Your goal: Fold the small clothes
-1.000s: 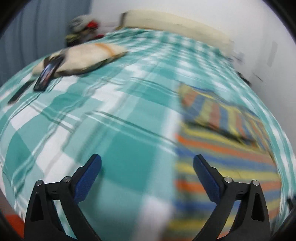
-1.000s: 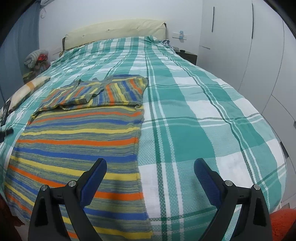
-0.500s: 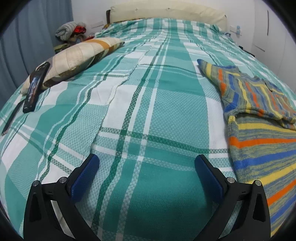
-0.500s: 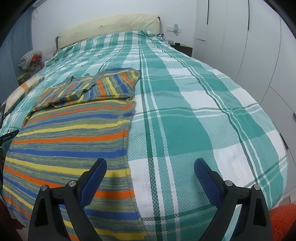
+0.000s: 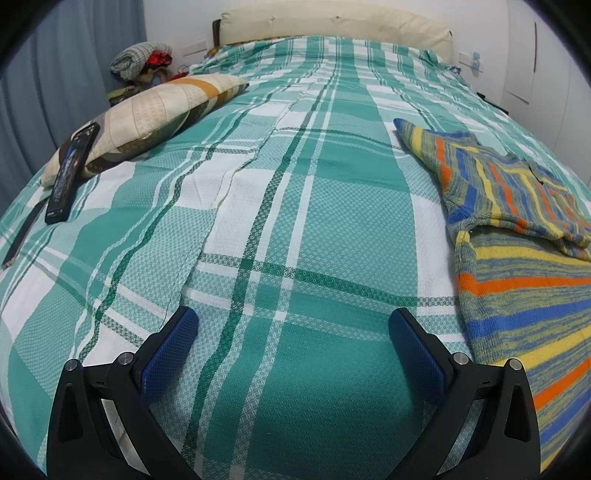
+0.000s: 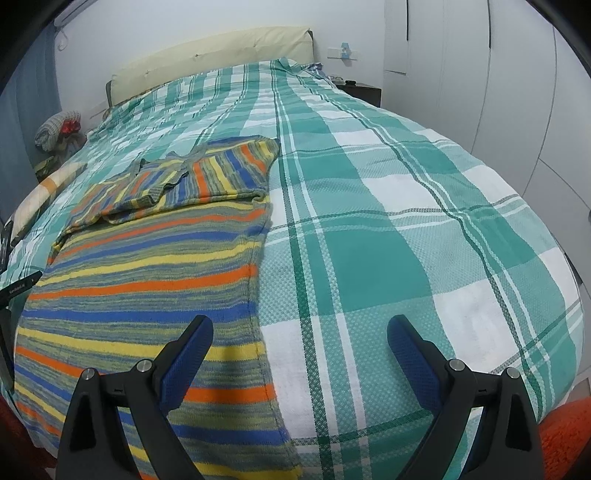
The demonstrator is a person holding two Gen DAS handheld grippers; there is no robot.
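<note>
A striped knit garment [image 6: 147, 280] in orange, blue, yellow and grey lies flat on the green plaid bed [image 6: 388, 229]; its top part is folded down over the body. In the left wrist view the same garment [image 5: 524, 266] is at the right edge. My left gripper [image 5: 293, 328] is open over bare bedspread, left of the garment, holding nothing. My right gripper [image 6: 300, 336] is open above the garment's right edge near the bed's front, its left finger over the knit and its right finger over the bedspread.
A patchwork pillow [image 5: 147, 110] lies at the bed's left side with a black phone [image 5: 72, 171] leaning on it and a dark strap beside it. A cream headboard [image 5: 332, 18] is at the far end. White wardrobe doors [image 6: 498, 92] stand right. Bundled clothes [image 5: 142, 61] sit far left.
The left wrist view has swung left and settled, so the garment now sits at its right edge. The right gripper has shifted left, closer over the garment's right edge. Both stay open.
</note>
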